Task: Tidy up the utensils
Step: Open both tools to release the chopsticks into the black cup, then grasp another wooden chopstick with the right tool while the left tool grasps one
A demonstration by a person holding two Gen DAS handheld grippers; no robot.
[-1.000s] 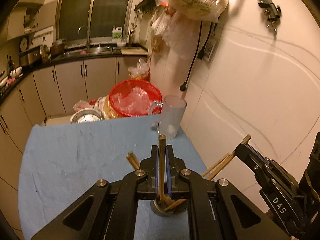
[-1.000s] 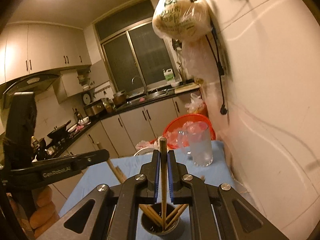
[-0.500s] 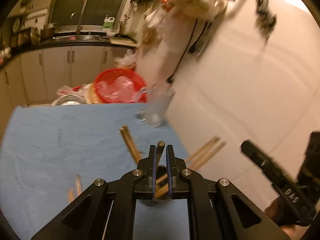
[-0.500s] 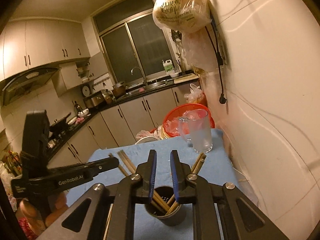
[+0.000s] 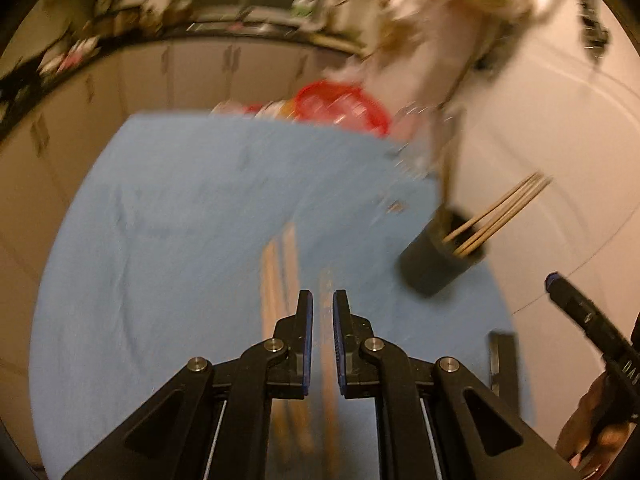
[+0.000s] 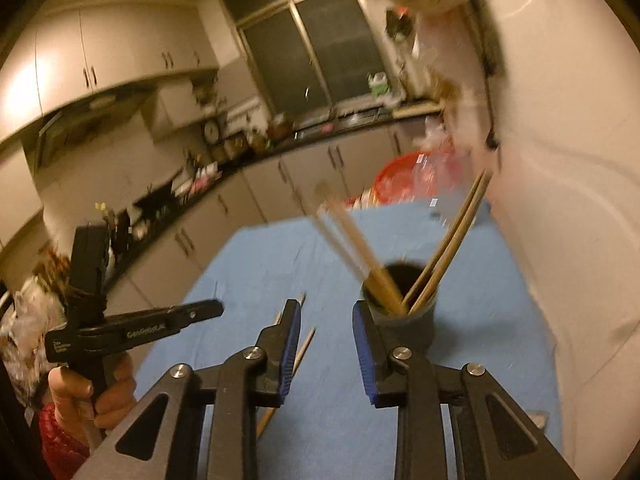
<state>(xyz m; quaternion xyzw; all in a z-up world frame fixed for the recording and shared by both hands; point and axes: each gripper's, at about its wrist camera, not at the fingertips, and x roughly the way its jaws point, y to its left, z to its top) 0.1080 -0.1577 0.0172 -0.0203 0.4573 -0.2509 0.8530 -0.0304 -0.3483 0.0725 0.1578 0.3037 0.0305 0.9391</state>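
- Hovering over loose chopsticks (image 5: 280, 276) lying on the blue-covered worktop (image 5: 168, 216), the left claw (image 5: 320, 300) has its jaws almost together, gripping nothing
- The right claw (image 6: 326, 312) has just been opening; nothing sits between its jaws
- The dark holder (image 6: 404, 316) stands just beyond it on the worktop, with chopsticks leaning out
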